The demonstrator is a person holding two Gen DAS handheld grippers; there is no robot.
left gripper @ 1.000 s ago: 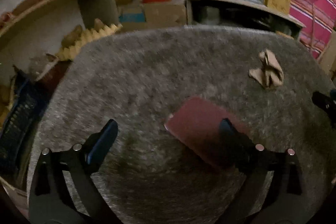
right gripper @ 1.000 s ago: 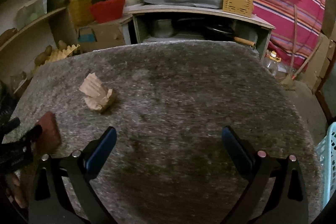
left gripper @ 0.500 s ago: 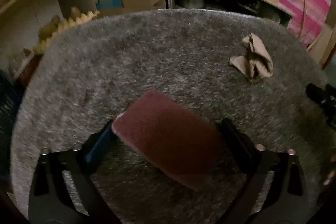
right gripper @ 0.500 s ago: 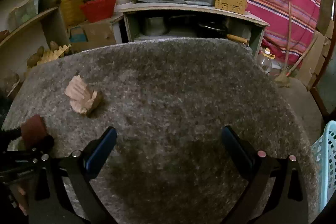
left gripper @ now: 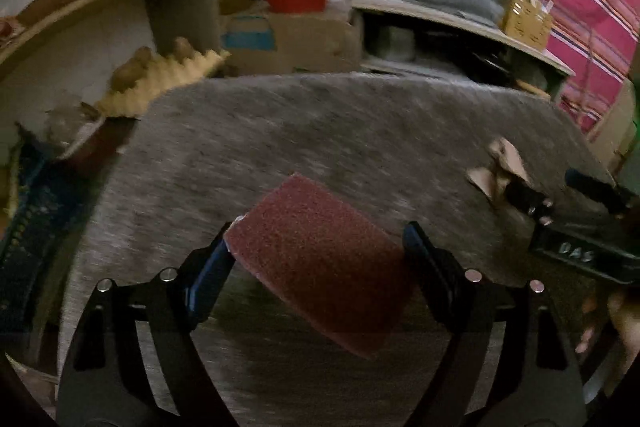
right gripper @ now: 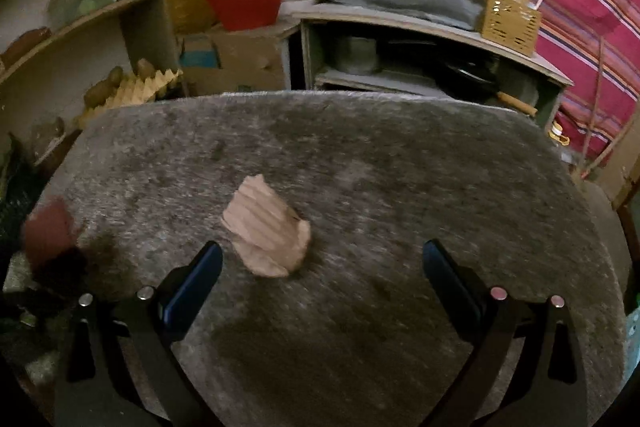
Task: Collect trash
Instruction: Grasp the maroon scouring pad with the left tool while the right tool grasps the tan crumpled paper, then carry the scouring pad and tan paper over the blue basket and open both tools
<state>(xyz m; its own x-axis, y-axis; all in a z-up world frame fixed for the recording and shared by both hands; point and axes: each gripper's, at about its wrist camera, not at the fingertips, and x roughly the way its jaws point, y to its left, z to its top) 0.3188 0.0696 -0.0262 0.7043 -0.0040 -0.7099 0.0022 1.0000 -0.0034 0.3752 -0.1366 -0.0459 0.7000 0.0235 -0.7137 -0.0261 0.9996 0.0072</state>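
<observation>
**Left wrist view: red pad between closing jaws, paper wad next**

Left wrist view shows the maroon scouring pad [left gripper: 320,263] lying aslant between the fingers of the left gripper [left gripper: 316,259]. The jaws are closing on it: the left pad meets one corner, the right finger sits at the opposite edge. Judged from its look, the scouring pad is light, thin and flexible; grip it across the short width, near the middle, to limit folding.

The crumpled brown paper [right gripper: 266,227] rests on the grey felt-covered table [right gripper: 360,155], ahead of the right gripper [right gripper: 320,267], nearer its left finger. That gripper stands wide apart and holds nothing. The paper should be very light and crushable; close on its bulk, not a loose flap.
</observation>
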